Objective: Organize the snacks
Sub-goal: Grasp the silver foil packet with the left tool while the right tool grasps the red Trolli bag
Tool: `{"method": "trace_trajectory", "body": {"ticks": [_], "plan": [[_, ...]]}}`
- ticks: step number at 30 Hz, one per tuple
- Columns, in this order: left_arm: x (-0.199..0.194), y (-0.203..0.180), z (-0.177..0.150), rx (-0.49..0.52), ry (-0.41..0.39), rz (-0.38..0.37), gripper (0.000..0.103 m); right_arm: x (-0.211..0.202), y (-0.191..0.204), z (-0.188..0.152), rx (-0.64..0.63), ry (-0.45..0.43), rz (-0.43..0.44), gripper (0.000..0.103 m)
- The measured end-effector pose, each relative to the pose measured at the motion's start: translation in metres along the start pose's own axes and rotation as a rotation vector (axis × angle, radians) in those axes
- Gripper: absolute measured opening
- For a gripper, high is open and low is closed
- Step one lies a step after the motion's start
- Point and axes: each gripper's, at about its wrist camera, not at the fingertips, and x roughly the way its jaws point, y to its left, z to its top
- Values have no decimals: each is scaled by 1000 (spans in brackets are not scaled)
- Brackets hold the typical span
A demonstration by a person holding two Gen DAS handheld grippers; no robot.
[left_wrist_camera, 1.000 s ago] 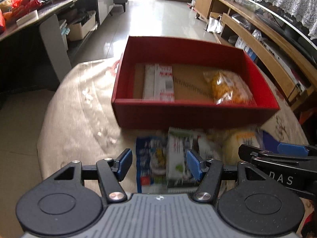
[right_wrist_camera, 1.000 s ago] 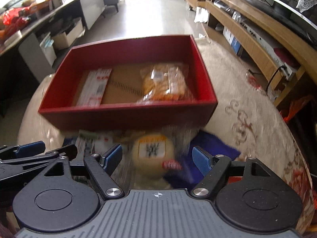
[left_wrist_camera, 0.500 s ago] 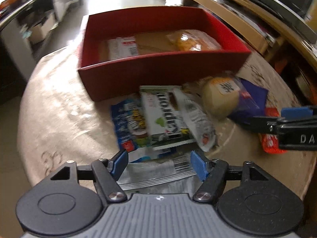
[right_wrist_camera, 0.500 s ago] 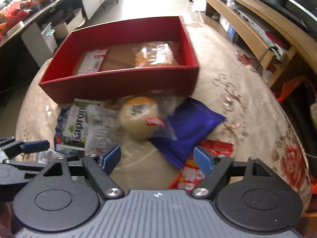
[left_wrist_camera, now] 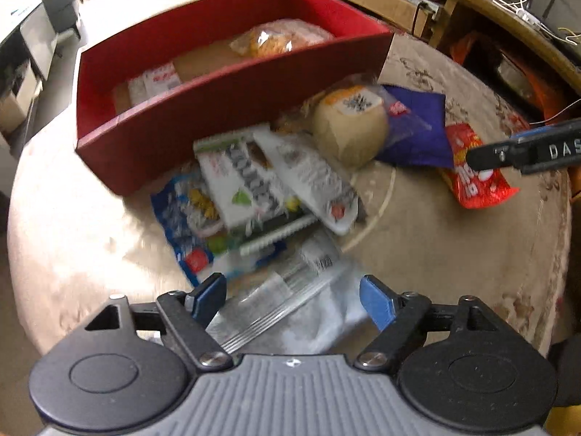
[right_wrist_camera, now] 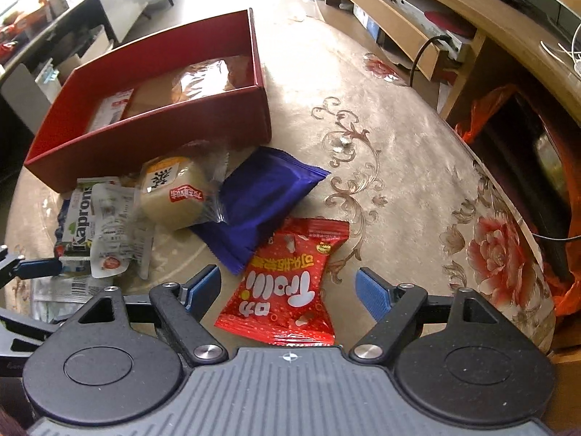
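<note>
I have both grippers tilted down over the loose snacks on the round table (right_wrist_camera: 417, 167), in front of the red box (left_wrist_camera: 225, 109). My left gripper (left_wrist_camera: 292, 299) has just been opening its jaws; they stand spread on either side of a silvery packet (left_wrist_camera: 290, 312) with a barcode, the pads not pressing it. My right gripper (right_wrist_camera: 288, 290) is also spread, straddling the red Trolli gummy bag (right_wrist_camera: 287, 283) without touching it.

To do this well, I judge I should lower each gripper until the pads flank the middle of its packet, close on a flat part rather than a crimped edge, then lift clear of the box wall before releasing inside.

Readable writing: "Trolli" on the red bag, "Kaprons" on the white-and-green pack (right_wrist_camera: 81, 221), "DAS" on the right gripper's finger in the left view. The round bun in clear wrap (right_wrist_camera: 174, 196) carries a red label I cannot read; the purple pouch (right_wrist_camera: 261, 203) shows no text.
</note>
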Motion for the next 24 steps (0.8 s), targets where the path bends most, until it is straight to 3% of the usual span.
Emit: {"method": "trace_trajectory", "body": {"ticks": [4,9,12,16,21,24], "plan": [[-5,0,-16,-37,31,-46,81,-1,-1,-1,-6,2,8,86],[-9,-18,-26,14,52,-68,81,-5,-5,-2,0,-4,13,86],[-8,-27,-27,53,46,-38,82,-4,-9,-4,4,0,9,86],[2,-29,-20,13,53,-16,82,-3,-15,-4,19,8,-4,86],[4,-39,-19,32,28,21,82,-1,-22,-4,49,12,-9,87],[3,-43,-19,34,9,49,70,4,-20,-2,53,24,-2,87]]}}
